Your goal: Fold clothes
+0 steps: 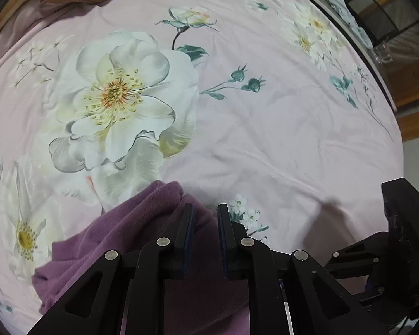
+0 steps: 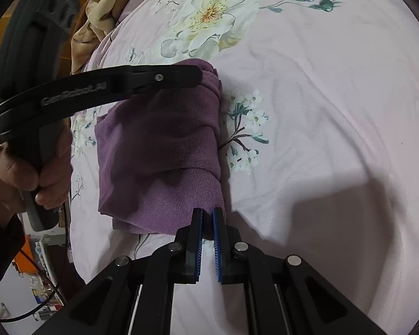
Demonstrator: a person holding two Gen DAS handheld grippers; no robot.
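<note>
Your folded purple fleece garment [image 2: 159, 150] lies on the pink bedsheet printed with large white flowers [image 2: 335, 89], filling the centre-left of the right wrist view as a compact, roughly rectangular bundle with a rolled edge along its right side. In the left wrist view the same fleece [image 1: 131, 223] sits at the lower left, passing under the gripper.

Your right gripper [image 2: 207, 217] is at the bottom centre of its frame, jaws parted by a narrow gap, their tips at the near right corner of the fleece; whether they touch the cloth you cannot tell. Your left gripper [image 1: 206, 215] has its jaws parted with nothing between them, poised above the fleece's upper edge. In the right wrist view it reaches in from the left, gripped by your hand [image 2: 19, 178] at the left edge.

A brown and cream plush blanket [image 2: 97, 14] is bunched at the upper left.
</note>
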